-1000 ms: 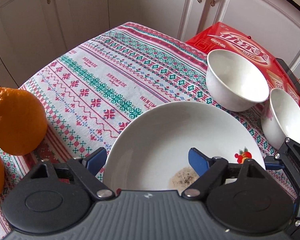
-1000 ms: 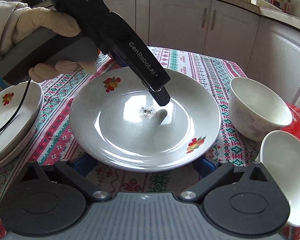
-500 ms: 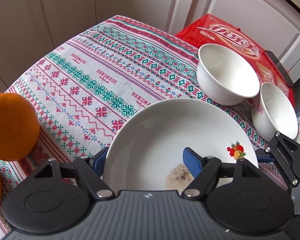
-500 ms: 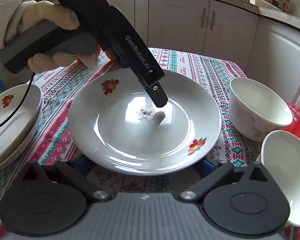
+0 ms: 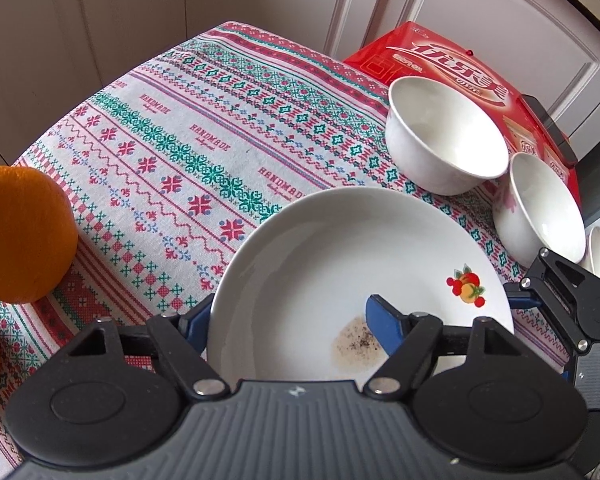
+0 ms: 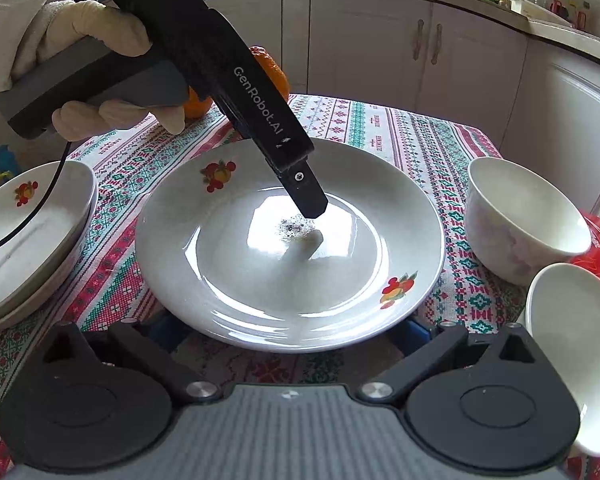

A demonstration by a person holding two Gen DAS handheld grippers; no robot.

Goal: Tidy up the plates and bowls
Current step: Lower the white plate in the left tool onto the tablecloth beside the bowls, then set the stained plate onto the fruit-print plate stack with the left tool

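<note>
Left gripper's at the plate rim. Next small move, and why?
Probably lift the plate slightly off the tablecloth. The left gripper has just been closing its jaws and appears to clamp the rim, one finger inside near the stain, the other outside under the edge. The plate lies flat, and a stack of matching plates beside it looks like the destination.

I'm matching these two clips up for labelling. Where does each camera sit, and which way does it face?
Left wrist view: on the left gripper, tilted steeply down; one finger over the plate, one outside its rim; beyond lie bowls, an orange and the right gripper.
Right wrist view: on the right gripper, low, its fingers under the plate's near edge, facing the cupboards; a gloved hand holds the left gripper.
Shared: plate, bowls, orange, tablecloth.
</note>
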